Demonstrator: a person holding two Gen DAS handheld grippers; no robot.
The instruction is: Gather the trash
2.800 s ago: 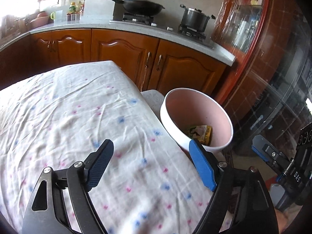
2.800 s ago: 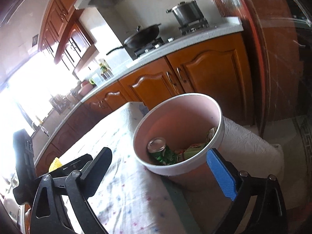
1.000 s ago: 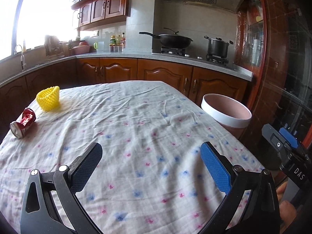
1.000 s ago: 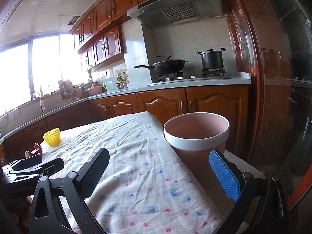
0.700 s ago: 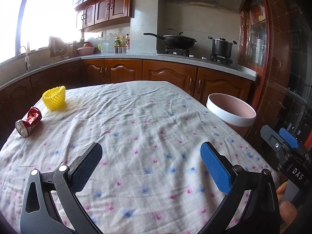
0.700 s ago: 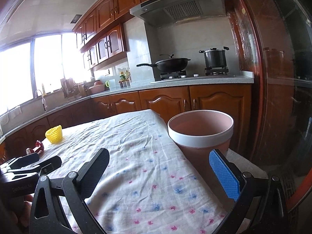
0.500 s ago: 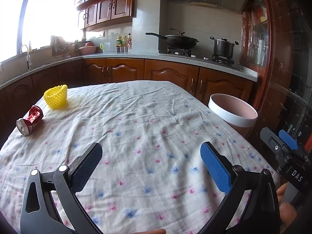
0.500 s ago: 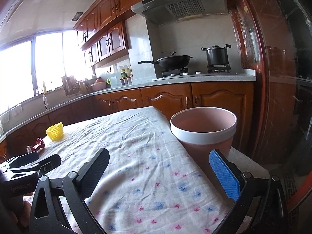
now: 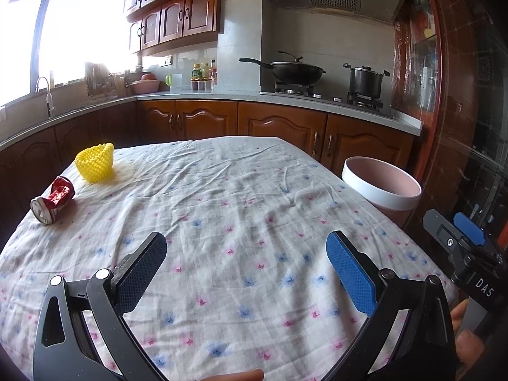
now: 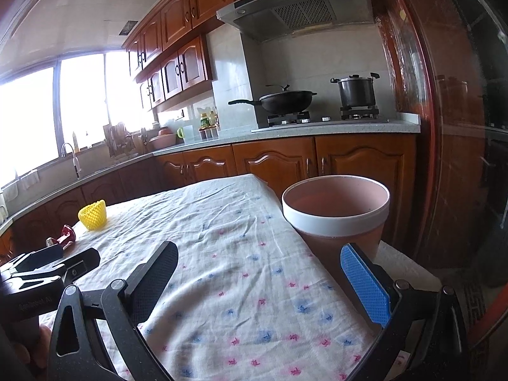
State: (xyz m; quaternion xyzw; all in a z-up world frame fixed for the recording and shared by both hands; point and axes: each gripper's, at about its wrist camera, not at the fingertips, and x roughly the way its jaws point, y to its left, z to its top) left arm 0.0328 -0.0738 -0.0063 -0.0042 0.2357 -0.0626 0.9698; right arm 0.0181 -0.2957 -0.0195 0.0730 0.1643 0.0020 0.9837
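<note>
Crushed red aluminium can (image 9: 53, 199) awaits pickup; left gripper (image 9: 246, 262) and right gripper (image 10: 258, 281) both spread, empty; reach next.

A flower-printed tablecloth (image 9: 241, 203) is spread before wooden cabinets (image 9: 279, 127); a wok (image 9: 297, 71) and pot (image 9: 365, 81) are set on the stove.

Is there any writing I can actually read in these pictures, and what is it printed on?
"DAS" – white letters on the black body of the right claw, seen from the left wrist view.
Faint lettering on the body of the left claw, in the right wrist view: too dim to read.
Crushed red can: print too small and crumpled to read.
Bottles on the counter: labels too small to read.
</note>
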